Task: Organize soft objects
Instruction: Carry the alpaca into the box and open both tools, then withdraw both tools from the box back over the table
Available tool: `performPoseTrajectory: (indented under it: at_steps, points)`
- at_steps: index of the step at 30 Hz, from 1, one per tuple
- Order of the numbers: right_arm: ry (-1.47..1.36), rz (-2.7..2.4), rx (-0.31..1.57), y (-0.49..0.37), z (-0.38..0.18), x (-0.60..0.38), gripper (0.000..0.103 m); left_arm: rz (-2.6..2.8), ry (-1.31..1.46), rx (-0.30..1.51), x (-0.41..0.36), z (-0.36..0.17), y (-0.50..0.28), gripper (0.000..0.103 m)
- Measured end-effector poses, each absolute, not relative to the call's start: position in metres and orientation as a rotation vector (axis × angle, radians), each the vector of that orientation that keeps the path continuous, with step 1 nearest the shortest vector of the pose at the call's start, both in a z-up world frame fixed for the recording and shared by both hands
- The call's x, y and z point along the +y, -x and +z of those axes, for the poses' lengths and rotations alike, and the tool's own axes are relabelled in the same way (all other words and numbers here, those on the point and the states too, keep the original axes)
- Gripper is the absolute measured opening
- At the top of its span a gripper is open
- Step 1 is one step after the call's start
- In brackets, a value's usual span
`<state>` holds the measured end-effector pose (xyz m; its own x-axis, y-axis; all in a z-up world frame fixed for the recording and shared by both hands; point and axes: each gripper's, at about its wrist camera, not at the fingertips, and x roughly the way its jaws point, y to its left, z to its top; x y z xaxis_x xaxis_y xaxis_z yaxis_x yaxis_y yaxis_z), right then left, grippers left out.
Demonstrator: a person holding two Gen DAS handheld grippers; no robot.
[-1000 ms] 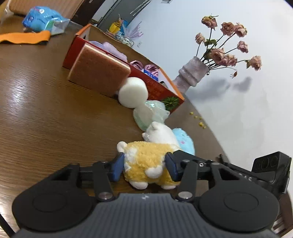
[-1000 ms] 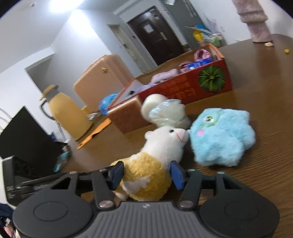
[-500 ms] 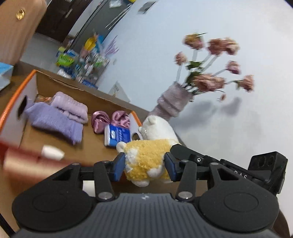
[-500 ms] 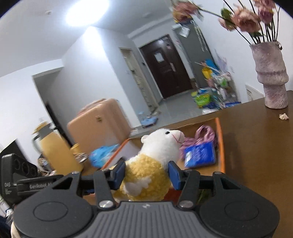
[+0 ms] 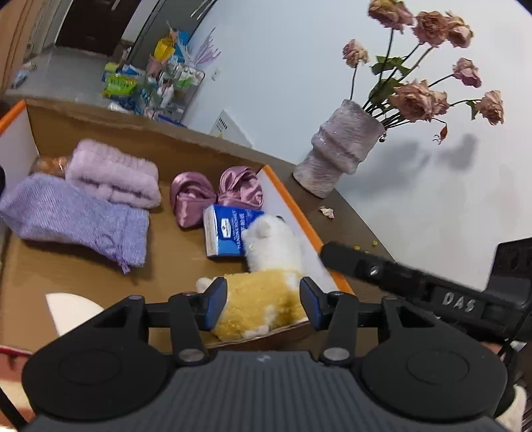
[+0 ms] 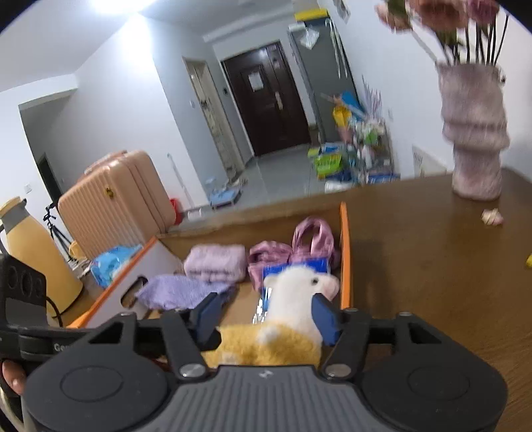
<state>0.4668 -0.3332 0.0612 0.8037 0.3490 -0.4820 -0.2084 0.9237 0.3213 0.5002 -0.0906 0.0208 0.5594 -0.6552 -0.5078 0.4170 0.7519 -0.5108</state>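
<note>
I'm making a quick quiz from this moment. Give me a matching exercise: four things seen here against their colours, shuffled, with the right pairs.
Things:
1. plush toy
2. folded towel
3. small packet
4. box rim

Colours:
A. orange
B. blue and white
C. yellow and white
D. pale purple

Pairs: 1-C, 2-D, 3-B, 4-A

The room is bright. A ceiling lamp (image 6: 109, 5) gives white glare at the top of the right wrist view. The flowers (image 5: 429, 66) throw soft shadows on the wall. The vase (image 6: 472, 133) is motion-blurred. Fisheye distortion bends both views, with dark corners.
</note>
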Motion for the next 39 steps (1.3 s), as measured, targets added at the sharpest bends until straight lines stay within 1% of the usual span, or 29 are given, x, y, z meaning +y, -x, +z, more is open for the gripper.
performPoseTrajectory:
  at_steps: [7,8,9,10,11,12,13,14,16,17,19,21,27,32,36,39]
  points:
    - [-0.194,0.312,0.523,-0.426,0.1,-0.341,0.061,-0.592,0.275,0.666,-0.065,0.065,-0.451,0.051]
    - [-0.182,0.313,0.517,-0.418,0.106,-0.342,0.061,-0.565,0.254,0.652,-0.057,0.072,-0.441,0.054]
    - [-0.175,0.313,0.508,-0.41,0.11,-0.343,0.064,-0.537,0.234,0.637,-0.05,0.077,-0.431,0.055]
    - [-0.167,0.313,0.499,-0.4,0.114,-0.344,0.066,-0.503,0.212,0.623,-0.043,0.081,-0.42,0.059]
    - [-0.159,0.309,0.486,-0.389,0.119,-0.343,0.071,-0.46,0.184,0.61,-0.035,0.085,-0.409,0.064]
    - [-0.149,0.305,0.473,-0.38,0.121,-0.342,0.074,-0.413,0.15,0.594,-0.028,0.088,-0.397,0.066]
    - [-0.133,0.302,0.459,-0.37,0.124,-0.341,0.075,-0.37,0.119,0.573,-0.022,0.09,-0.386,0.071]
    - [-0.109,0.3,0.446,-0.36,0.126,-0.338,0.077,-0.317,0.085,0.543,-0.016,0.092,-0.373,0.079]
    - [-0.054,0.286,0.408,-0.339,0.127,-0.33,0.084,-0.22,0.037,0.479,-0.005,0.094,-0.349,0.086]
    - [-0.028,0.274,0.383,-0.33,0.126,-0.325,0.089,-0.183,0.017,0.451,0.0,0.094,-0.338,0.086]
    - [0.021,0.254,0.321,-0.312,0.123,-0.315,0.089,-0.138,-0.007,0.415,0.008,0.095,-0.317,0.087]
    - [0.035,0.261,0.289,-0.297,0.12,-0.307,0.089,-0.118,-0.001,0.389,0.014,0.098,-0.3,0.089]
    - [0.008,0.291,0.258,-0.266,0.125,-0.294,0.089,-0.102,0.028,0.34,0.026,0.105,-0.26,0.091]
    - [-0.003,0.31,0.234,-0.244,0.129,-0.291,0.089,-0.102,0.03,0.318,0.025,0.108,-0.241,0.092]
    - [-0.002,0.302,0.234,-0.232,0.122,-0.291,0.089,-0.092,0.033,0.31,0.022,0.099,-0.224,0.093]
    - [0.009,0.286,0.248,-0.219,0.106,-0.29,0.09,-0.087,0.025,0.324,0.017,0.083,-0.207,0.093]
